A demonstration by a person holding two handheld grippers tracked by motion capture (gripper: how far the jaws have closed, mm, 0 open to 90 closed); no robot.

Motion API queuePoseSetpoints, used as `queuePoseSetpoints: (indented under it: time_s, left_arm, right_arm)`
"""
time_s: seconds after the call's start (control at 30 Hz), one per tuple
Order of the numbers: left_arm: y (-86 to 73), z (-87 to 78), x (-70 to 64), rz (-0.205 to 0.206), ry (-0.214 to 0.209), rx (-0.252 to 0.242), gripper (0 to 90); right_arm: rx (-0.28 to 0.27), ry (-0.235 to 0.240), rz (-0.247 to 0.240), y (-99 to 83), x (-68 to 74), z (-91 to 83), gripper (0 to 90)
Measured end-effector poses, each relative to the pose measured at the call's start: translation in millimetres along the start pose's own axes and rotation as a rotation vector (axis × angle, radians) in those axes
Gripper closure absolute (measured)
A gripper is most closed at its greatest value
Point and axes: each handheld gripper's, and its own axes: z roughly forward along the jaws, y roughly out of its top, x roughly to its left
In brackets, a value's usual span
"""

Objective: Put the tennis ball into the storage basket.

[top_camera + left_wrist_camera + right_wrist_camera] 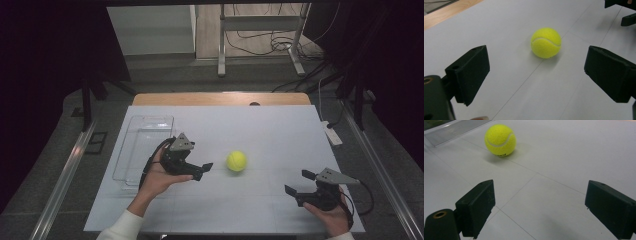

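Resting on the white table [250,130], the ball [236,161] serves as the reference for all positions. It is a yellow tennis ball with a white seam, and it lies free on the surface, touched by neither tool.

The left gripper [200,170] sits just left of the ball in the high view, held in the left hand [160,177]. Its jaws are spread wide and grip nothing. In the left gripper view, the ball [546,42] lies ahead of the left gripper [536,72], beyond the jaw tips and roughly centred between them, with bare table showing in the gap.

The right gripper [299,183] is well apart from the ball, to its right and nearer the person, held in the right hand [332,212]. Its jaws are also spread wide and grip nothing. In the right gripper view, the ball [500,140] lies far ahead of the right gripper [539,206] and off toward the left jaw.

A clear tray [142,145] lies left of the ball, beyond the left gripper, along the left part of the table. Its edge [454,131] appears behind the ball in the right gripper view.

A thin seam line on the table passes under the ball in both gripper views.
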Motion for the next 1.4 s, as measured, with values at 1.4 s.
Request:
queuePoseSetpoints:
  time_s: [1.4]
  left_arm:
    - [29.3,54.9,-5.2,0.025,-0.058,0.079,6.4]
  right_arm:
    - [0.003,-0.001,0.004,-1.8,-1.7,-1.7,9.8]
